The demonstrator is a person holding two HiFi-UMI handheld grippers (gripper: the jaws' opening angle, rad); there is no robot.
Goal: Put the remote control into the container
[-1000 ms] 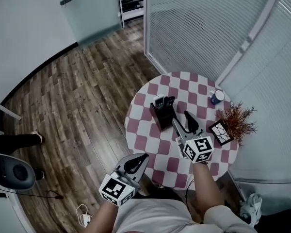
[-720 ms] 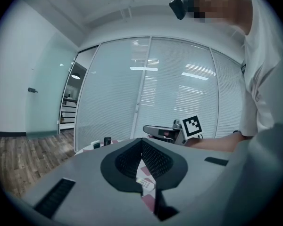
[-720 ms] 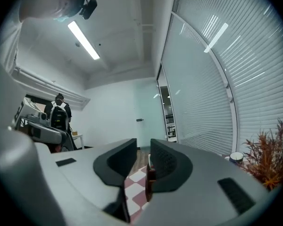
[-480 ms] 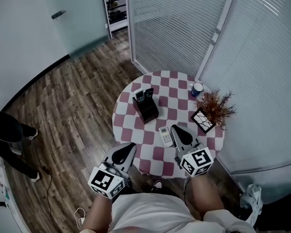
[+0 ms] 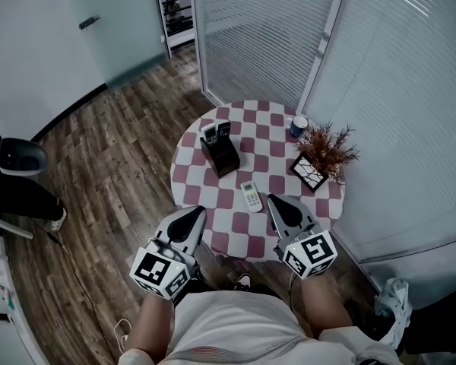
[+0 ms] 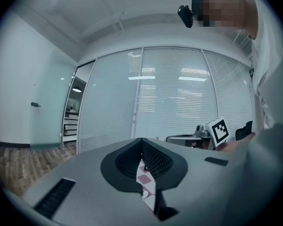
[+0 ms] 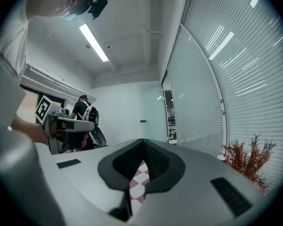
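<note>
We hold the right gripper (image 5: 277, 202) closed and empty; the white remote control (image 5: 250, 195) lies just to its left, long axis running on toward the container (image 5: 219, 152).

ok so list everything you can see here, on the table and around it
table: 1, round, pink and white checked cloth, centre
container: 1, black, far left of the table
stored remotes: 2, one pale, one dark, upright in the container
remote control: 1, white, flat on the table, apart from the container
cup: 1, blue and white, far right edge
dried plant: 1, reddish brown, right edge
framed tile: 1, black, pale pattern, beside the plant
bystander: 1, dark clothes, floor at left
left tongs: 1, grey, shut, empty, near edge
right tongs: 1, grey, just closed, empty, beside the remote control
</note>
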